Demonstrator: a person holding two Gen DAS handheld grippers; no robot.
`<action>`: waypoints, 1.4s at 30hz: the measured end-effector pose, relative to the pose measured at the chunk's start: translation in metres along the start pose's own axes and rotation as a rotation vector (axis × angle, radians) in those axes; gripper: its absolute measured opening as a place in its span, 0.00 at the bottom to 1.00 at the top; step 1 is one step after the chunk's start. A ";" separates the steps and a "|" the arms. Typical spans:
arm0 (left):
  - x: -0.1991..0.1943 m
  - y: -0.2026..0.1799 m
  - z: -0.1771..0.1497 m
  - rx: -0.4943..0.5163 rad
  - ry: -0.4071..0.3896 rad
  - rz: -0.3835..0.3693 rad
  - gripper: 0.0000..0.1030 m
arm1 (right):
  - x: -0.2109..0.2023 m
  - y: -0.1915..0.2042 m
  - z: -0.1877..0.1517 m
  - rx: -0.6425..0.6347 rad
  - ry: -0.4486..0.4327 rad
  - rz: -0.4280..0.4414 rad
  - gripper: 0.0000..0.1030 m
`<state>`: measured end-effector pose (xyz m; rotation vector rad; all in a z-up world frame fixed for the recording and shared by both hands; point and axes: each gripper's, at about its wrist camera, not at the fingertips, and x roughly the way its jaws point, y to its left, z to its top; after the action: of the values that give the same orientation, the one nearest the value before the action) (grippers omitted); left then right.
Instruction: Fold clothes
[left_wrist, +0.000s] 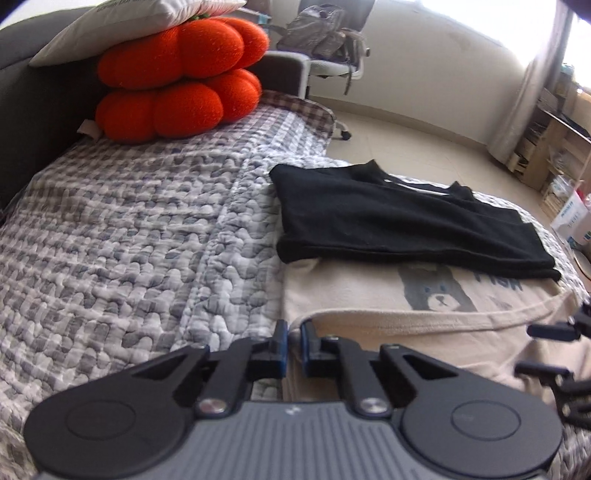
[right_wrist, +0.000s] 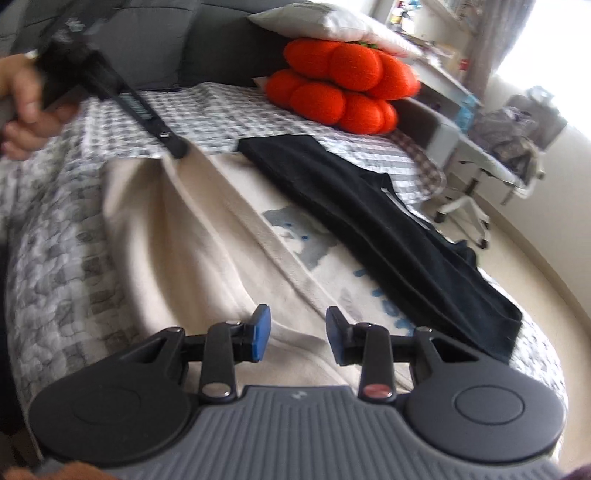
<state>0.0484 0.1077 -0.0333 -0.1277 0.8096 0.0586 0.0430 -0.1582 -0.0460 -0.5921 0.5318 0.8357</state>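
Observation:
A cream shirt with a grey bear print (left_wrist: 436, 317) (right_wrist: 207, 236) lies on the checked quilt. A folded black garment (left_wrist: 399, 218) (right_wrist: 384, 229) lies on its far part. My left gripper (left_wrist: 293, 343) is shut on the cream shirt's left hem corner; in the right wrist view it pinches that corner at the far left (right_wrist: 177, 151). My right gripper (right_wrist: 297, 336) is open just above the cream shirt's near fold, holding nothing; its fingers show at the right edge of the left wrist view (left_wrist: 554, 332).
Two orange pumpkin cushions (left_wrist: 177, 81) (right_wrist: 340, 85) and a white pillow (left_wrist: 122, 22) are stacked at the bed head. An office chair with a backpack (left_wrist: 325, 40) stands on the floor beyond the bed. Shelves (left_wrist: 554, 147) stand by the window.

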 end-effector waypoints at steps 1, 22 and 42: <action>0.002 0.001 0.001 -0.009 0.005 0.000 0.07 | -0.002 -0.002 -0.001 -0.011 0.000 0.004 0.36; 0.012 0.004 0.011 -0.121 -0.001 0.030 0.07 | -0.007 -0.035 0.000 0.106 -0.071 -0.051 0.05; 0.003 0.010 0.002 -0.097 -0.014 0.001 0.18 | -0.023 -0.092 -0.024 0.434 -0.001 -0.213 0.36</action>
<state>0.0510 0.1178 -0.0345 -0.2178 0.7927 0.1000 0.0997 -0.2348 -0.0236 -0.2429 0.6157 0.4967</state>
